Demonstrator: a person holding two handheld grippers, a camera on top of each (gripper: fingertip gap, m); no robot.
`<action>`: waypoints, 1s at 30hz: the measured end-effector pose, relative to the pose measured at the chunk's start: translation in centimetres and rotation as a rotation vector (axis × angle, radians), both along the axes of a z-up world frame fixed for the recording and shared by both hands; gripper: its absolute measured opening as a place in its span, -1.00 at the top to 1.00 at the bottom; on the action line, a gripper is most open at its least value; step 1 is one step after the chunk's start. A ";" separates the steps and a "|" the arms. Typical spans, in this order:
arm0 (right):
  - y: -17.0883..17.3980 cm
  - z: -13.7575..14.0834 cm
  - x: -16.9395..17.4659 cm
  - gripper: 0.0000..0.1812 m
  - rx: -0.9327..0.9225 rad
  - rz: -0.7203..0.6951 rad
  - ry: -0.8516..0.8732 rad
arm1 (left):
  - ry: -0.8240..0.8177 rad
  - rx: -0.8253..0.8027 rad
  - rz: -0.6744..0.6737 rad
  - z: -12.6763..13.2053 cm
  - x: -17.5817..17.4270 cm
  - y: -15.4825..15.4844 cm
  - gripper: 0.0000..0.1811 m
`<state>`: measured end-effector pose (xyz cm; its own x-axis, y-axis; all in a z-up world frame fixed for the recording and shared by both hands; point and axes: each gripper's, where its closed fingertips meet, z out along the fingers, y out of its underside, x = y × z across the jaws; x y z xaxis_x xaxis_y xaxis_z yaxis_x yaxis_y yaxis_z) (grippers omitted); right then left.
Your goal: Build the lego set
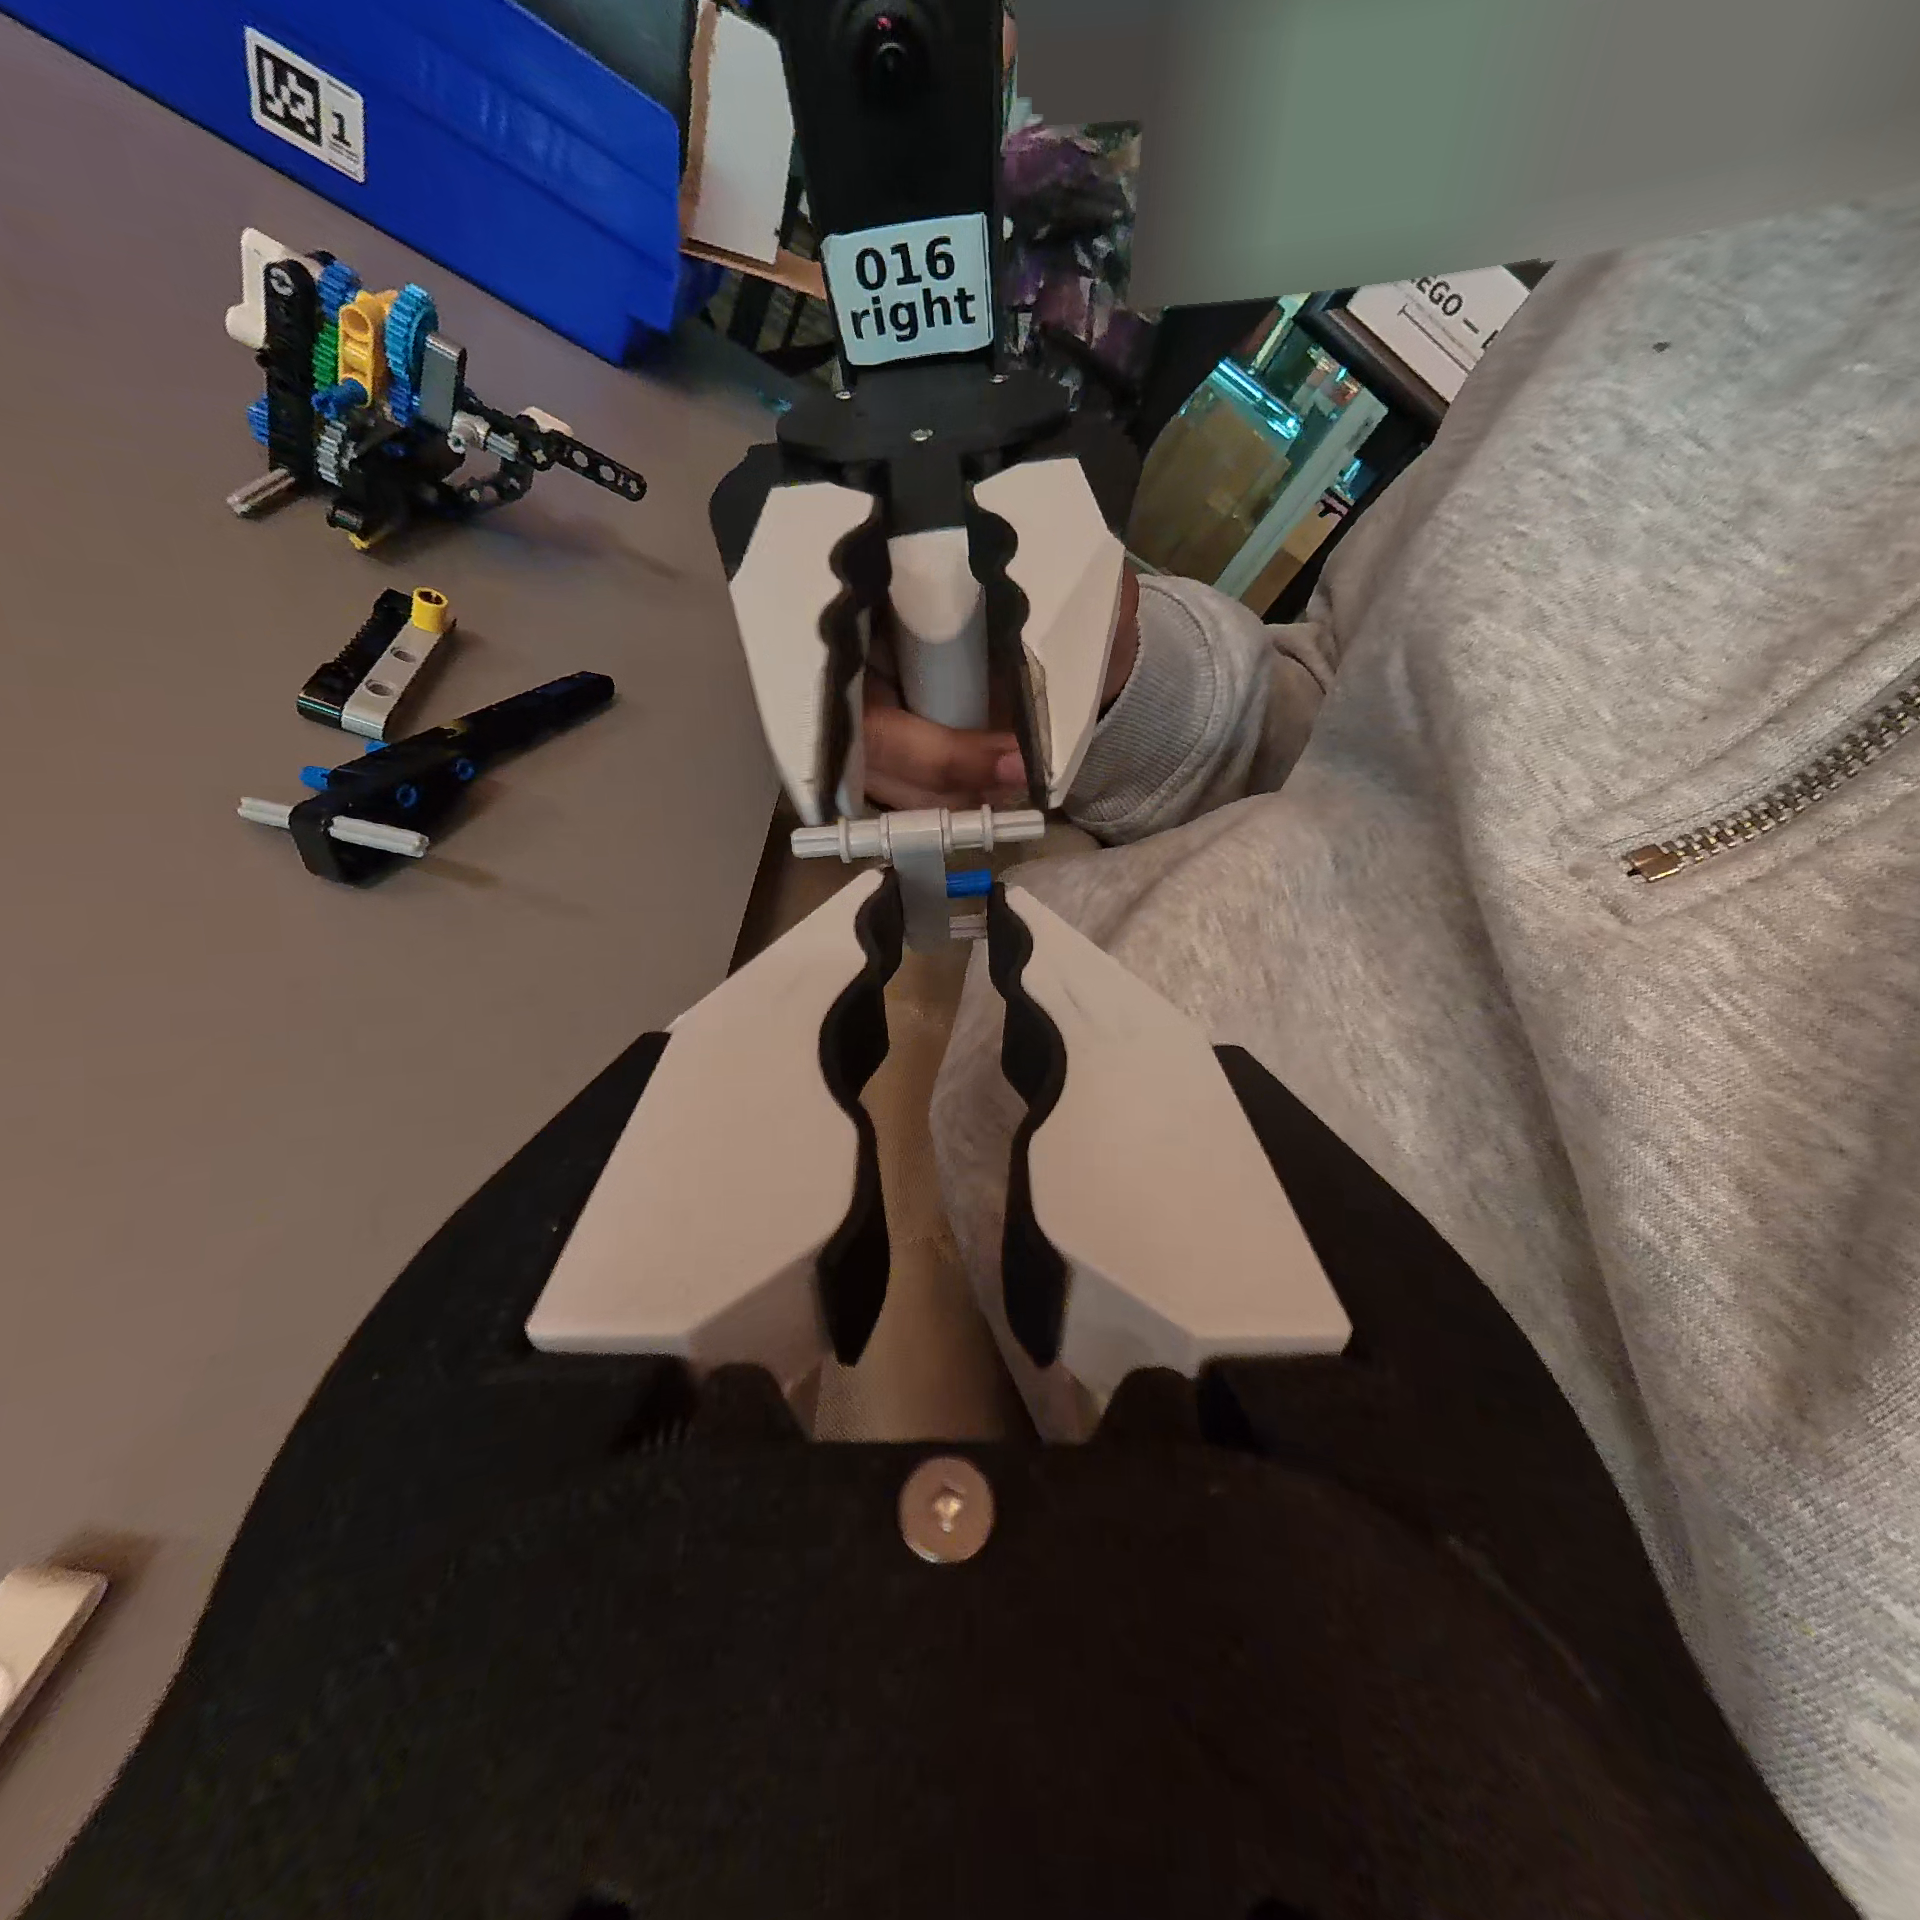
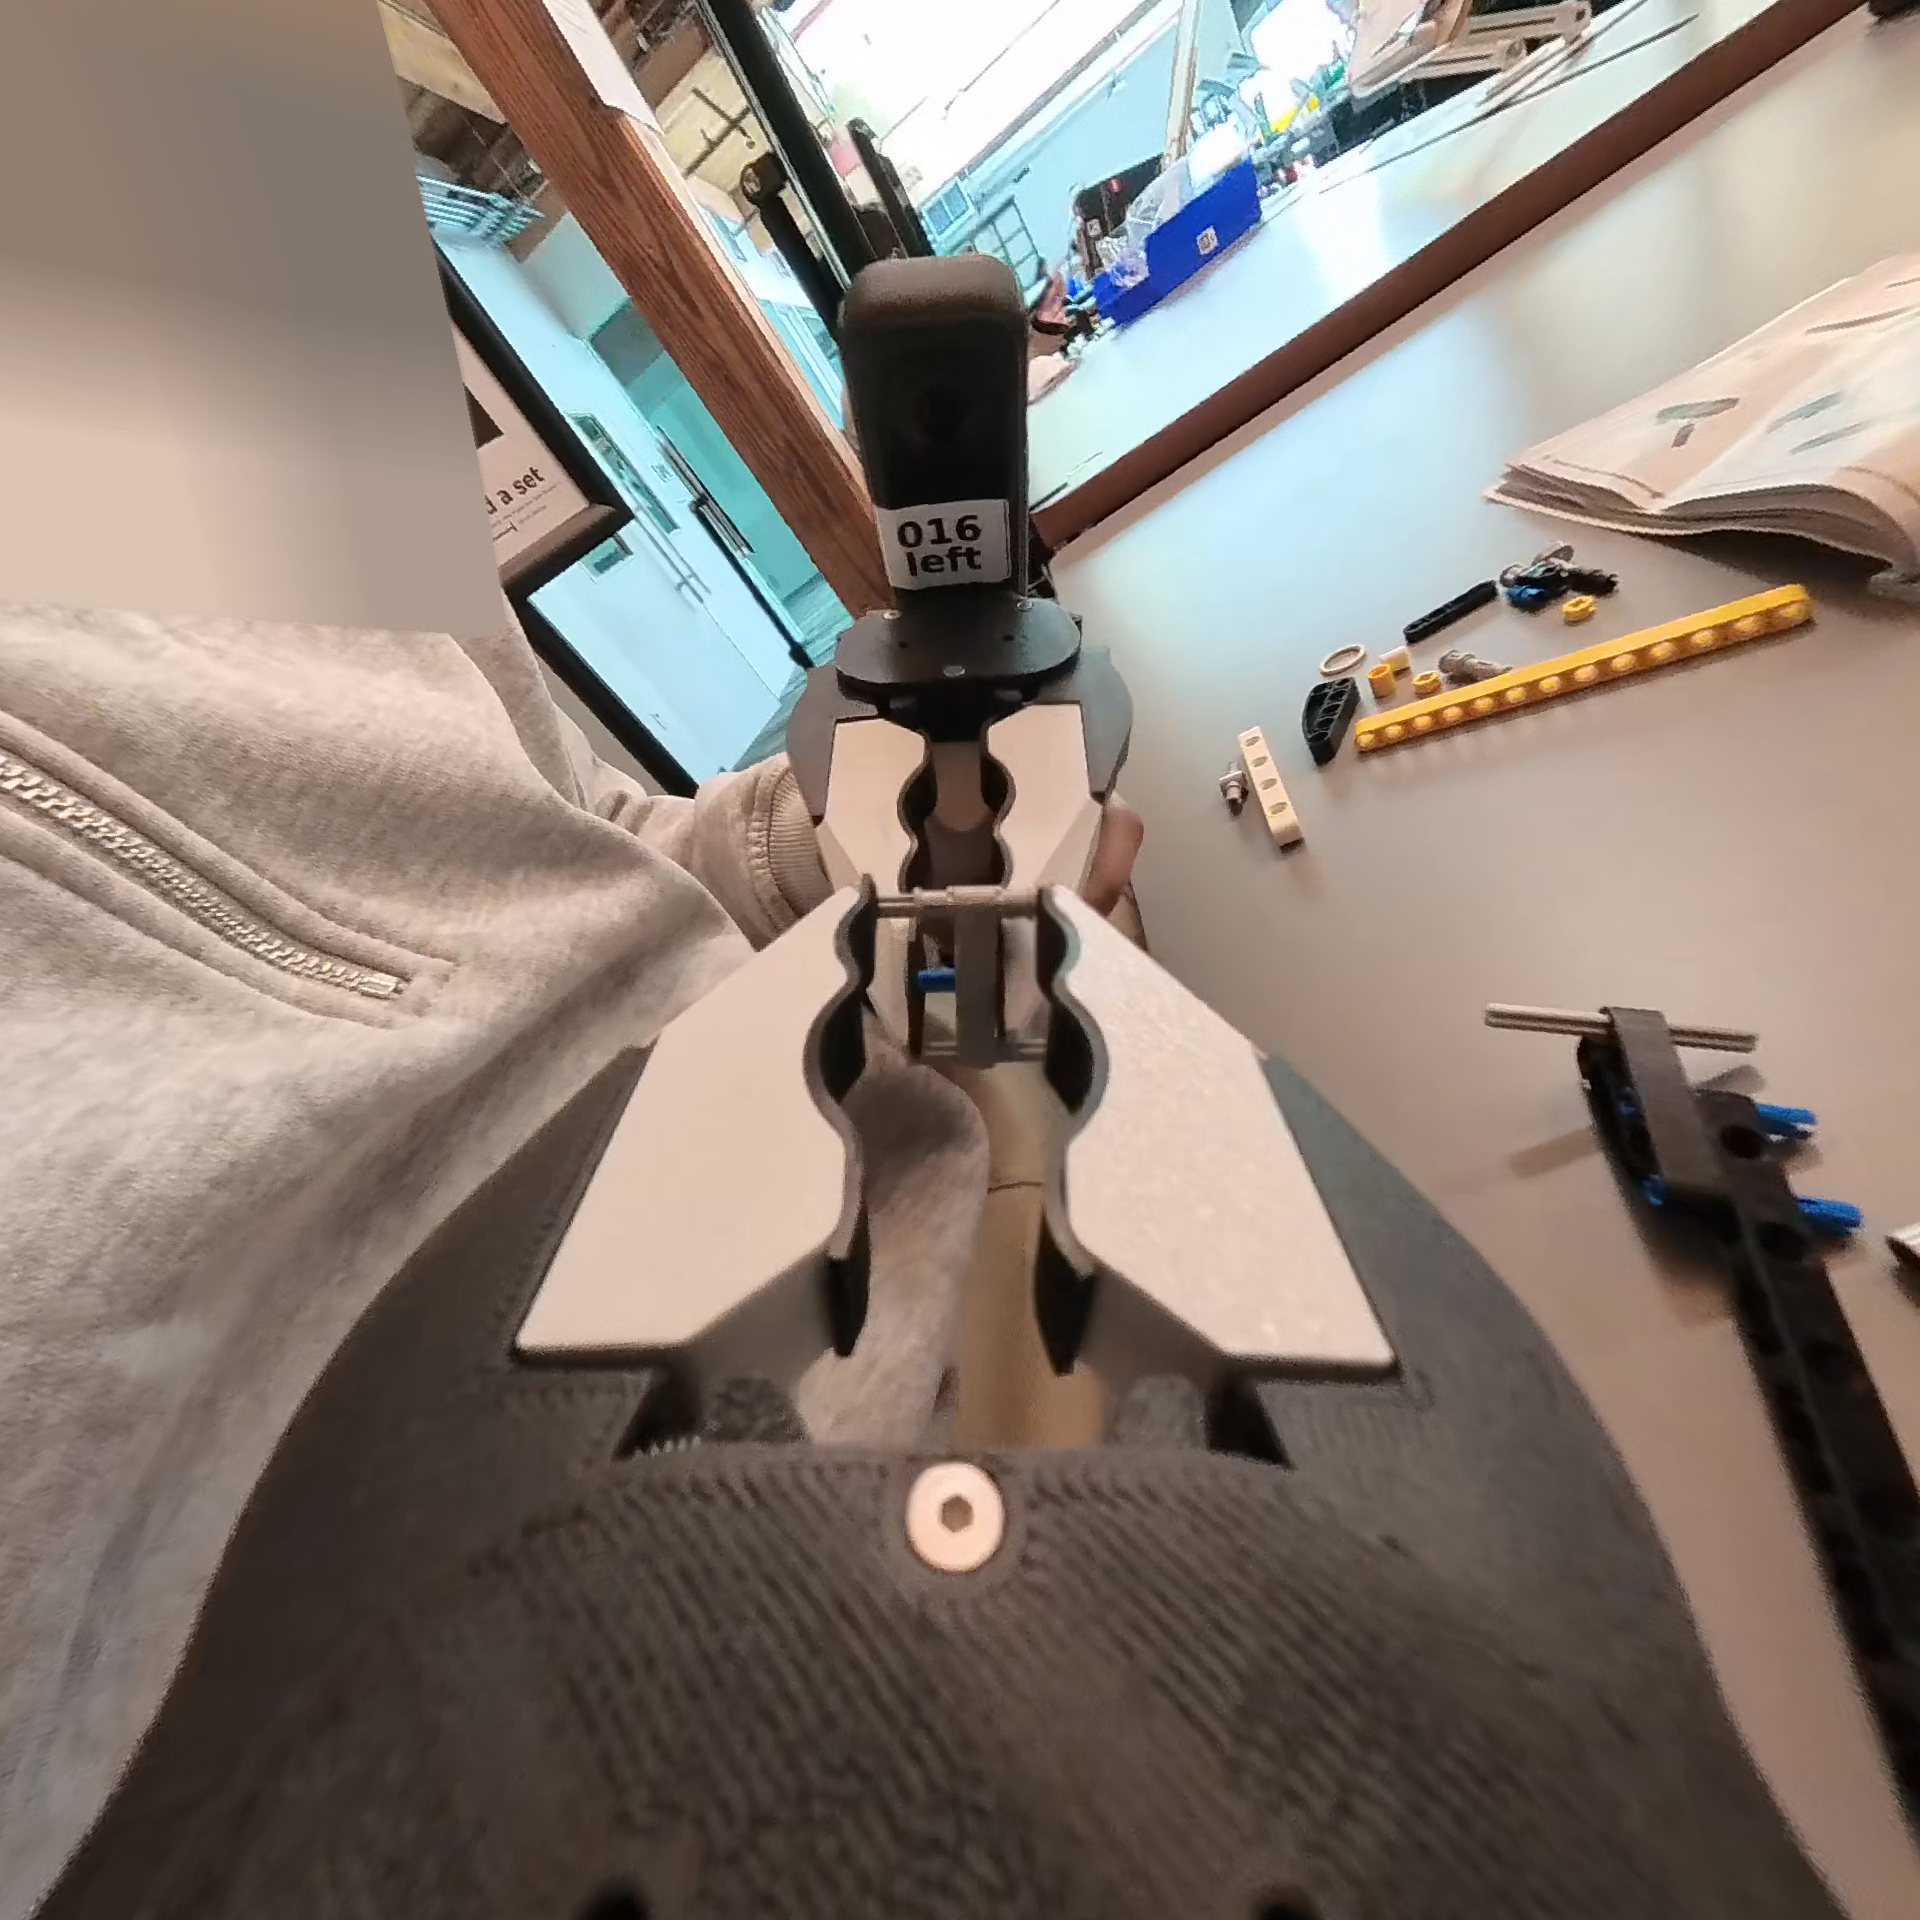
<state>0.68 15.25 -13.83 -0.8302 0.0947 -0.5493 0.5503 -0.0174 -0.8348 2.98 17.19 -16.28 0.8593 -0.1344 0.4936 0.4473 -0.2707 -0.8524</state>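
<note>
My left gripper (image 1: 940, 904) is shut on a small grey beam (image 1: 928, 914) with a blue pin (image 1: 966, 883) in its side. I hold it in the air off the table edge, in front of a person's grey hoodie. A grey axle (image 1: 920, 831) runs crosswise through the beam's top end. My right gripper (image 1: 935, 805) faces the left one tip to tip. In the right wrist view its fingertips (image 2: 1051, 909) close on the two ends of the axle (image 2: 956, 902). The beam (image 2: 977, 987) hangs below, held by the left gripper (image 2: 966, 1023).
On the grey table (image 1: 156, 1039) sit a multicoloured partly built model (image 1: 353, 395), a small black, grey and yellow piece (image 1: 379, 665), a black beam sub-assembly (image 1: 416, 758) and a blue bin (image 1: 468, 135). The right wrist view shows a long yellow beam (image 2: 1579, 665), a white beam (image 2: 1270, 784) and an open booklet (image 2: 1766, 416). My left and right fingertips are right by each other.
</note>
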 end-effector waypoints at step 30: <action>5.9 1.5 -5.5 0.58 -0.111 -0.318 -0.058 | -0.230 -0.045 0.215 -0.2 -6.8 1.2 0.41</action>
